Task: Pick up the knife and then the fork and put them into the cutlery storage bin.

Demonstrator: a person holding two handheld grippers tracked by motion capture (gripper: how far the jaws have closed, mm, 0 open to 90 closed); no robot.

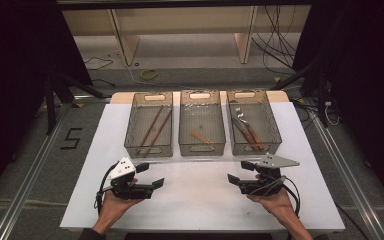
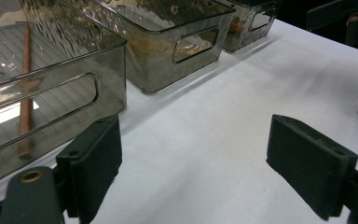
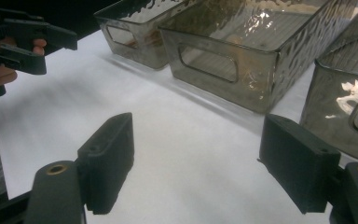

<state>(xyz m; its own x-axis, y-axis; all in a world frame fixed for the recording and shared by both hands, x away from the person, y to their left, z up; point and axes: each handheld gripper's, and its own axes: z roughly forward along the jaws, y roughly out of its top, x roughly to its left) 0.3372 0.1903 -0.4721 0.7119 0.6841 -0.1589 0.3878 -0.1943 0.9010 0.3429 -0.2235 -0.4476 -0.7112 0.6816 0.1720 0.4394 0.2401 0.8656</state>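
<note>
Smoky plastic bins stand in a row past both grippers. The left gripper (image 1: 150, 176) and right gripper (image 1: 237, 171) hover over the white table (image 1: 200, 200), jaws spread wide, holding nothing. Any reach should drop straight in, clear of the walls. The left bin (image 1: 149, 124) holds chopsticks (image 1: 155, 126), the middle bin (image 1: 202, 122) a short stick (image 1: 200, 136), the right bin (image 1: 253, 121) forks (image 1: 245, 127).

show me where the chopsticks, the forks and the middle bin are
chopsticks (image 1: 152, 126), high view, mid-shaft of the pair lying in the left bin.
forks (image 1: 242, 120), high view, on the metal heads in the right bin.
middle bin (image 1: 202, 148), high view, on its near wall by the handle cutout.
</note>
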